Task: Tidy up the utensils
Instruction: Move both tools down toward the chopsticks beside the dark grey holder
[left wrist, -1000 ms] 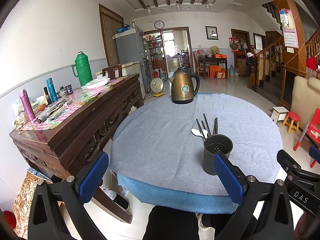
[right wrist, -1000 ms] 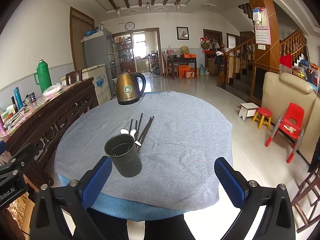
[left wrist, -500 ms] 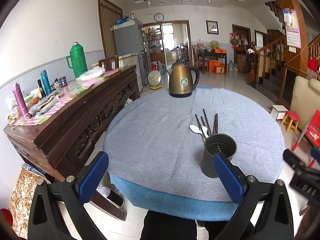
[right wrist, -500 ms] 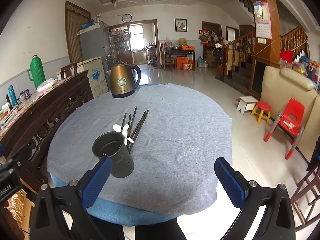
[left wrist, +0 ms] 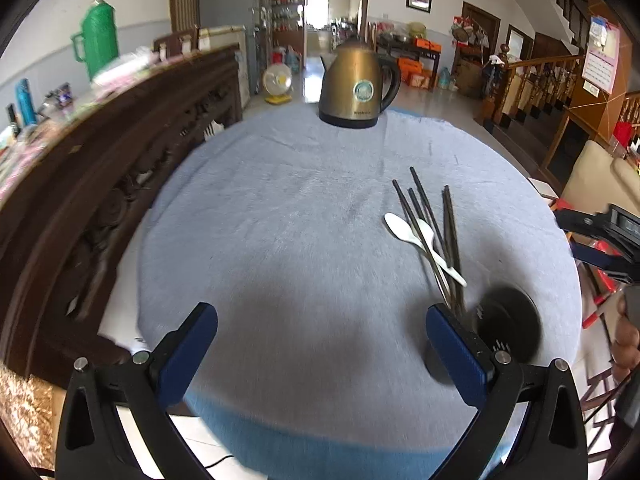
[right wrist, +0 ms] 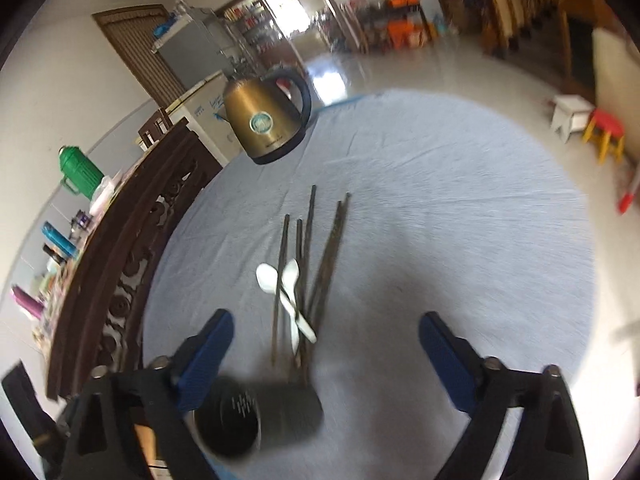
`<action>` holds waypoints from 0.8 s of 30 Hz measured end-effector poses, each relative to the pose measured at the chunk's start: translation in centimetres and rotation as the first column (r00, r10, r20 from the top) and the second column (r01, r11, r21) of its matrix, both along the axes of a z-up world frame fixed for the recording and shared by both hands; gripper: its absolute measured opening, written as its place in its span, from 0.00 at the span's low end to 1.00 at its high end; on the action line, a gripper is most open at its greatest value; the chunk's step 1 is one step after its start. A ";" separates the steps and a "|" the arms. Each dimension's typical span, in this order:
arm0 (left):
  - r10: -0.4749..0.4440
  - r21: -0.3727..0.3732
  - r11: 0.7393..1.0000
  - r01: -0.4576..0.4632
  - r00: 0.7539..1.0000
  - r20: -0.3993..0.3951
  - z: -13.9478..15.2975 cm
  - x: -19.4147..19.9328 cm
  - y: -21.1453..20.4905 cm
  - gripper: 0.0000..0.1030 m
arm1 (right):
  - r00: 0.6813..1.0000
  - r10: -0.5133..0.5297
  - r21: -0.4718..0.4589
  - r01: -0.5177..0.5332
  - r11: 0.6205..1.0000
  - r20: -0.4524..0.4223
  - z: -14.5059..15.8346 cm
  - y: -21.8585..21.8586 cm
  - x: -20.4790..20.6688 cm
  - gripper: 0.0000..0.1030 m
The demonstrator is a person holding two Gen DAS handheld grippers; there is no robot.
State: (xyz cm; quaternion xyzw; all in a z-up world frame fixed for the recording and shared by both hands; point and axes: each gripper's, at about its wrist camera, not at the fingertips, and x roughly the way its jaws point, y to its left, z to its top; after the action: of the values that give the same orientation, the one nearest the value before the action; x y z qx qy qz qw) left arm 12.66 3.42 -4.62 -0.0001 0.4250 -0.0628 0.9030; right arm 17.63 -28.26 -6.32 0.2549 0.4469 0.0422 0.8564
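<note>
Risk of tipping: dark holder (right wrist: 256,416) stands at near edge of worktop (left wrist: 300,220), just beside left tongs (left wrist: 320,348) and right tongs (right wrist: 324,352) — both wide, empty; chopsticks (right wrist: 308,264) and white spoons (right wrist: 286,292) overlap — pinching one likely drags neighbours.

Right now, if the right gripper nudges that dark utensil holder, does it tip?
Probably. The utensil holder looks tall, narrow and empty, so likely light and top-heavy. The grey tablecloth under it should grip, favouring tipping over sliding. The right gripper is open.
</note>
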 end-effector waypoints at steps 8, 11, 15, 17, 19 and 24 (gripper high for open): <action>-0.078 -0.063 0.995 0.071 0.990 -0.118 -2.2 11.3 -1.9 0.75 | 0.991 0.092 0.071 -0.085 0.994 -0.097 -4.7 0.9 15.2 0.48; -0.094 -0.095 0.992 0.079 0.981 -0.169 -3.2 14.4 -2.9 0.66 | 0.983 0.131 0.048 -0.125 0.991 -0.132 -5.9 2.5 19.7 0.44; -0.121 -0.101 0.990 0.102 0.973 -0.199 -4.5 16.5 -4.0 0.61 | 0.965 0.166 0.009 -0.168 0.986 -0.203 -9.0 5.1 25.3 0.31; -0.129 -0.100 0.989 0.109 0.967 -0.219 -5.1 17.3 -4.3 0.60 | 0.959 0.168 -0.004 -0.173 0.985 -0.228 -10.2 5.9 26.8 0.31; -0.129 -0.106 0.989 0.106 0.963 -0.237 -5.6 17.9 -4.3 0.60 | 0.951 0.165 -0.026 -0.178 0.984 -0.263 -11.4 6.8 28.0 0.29; -0.135 -0.109 0.988 0.111 0.959 -0.248 -5.7 19.4 -4.2 0.60 | 0.939 0.137 -0.139 -0.189 0.972 -0.317 -12.5 8.2 29.4 0.19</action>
State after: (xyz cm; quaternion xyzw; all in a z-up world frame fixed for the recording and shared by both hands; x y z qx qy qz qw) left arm 32.08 -0.79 -10.32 -0.0243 0.5332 -0.1385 0.8342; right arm 46.98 -20.02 -18.83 0.1478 0.5953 0.0358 0.7890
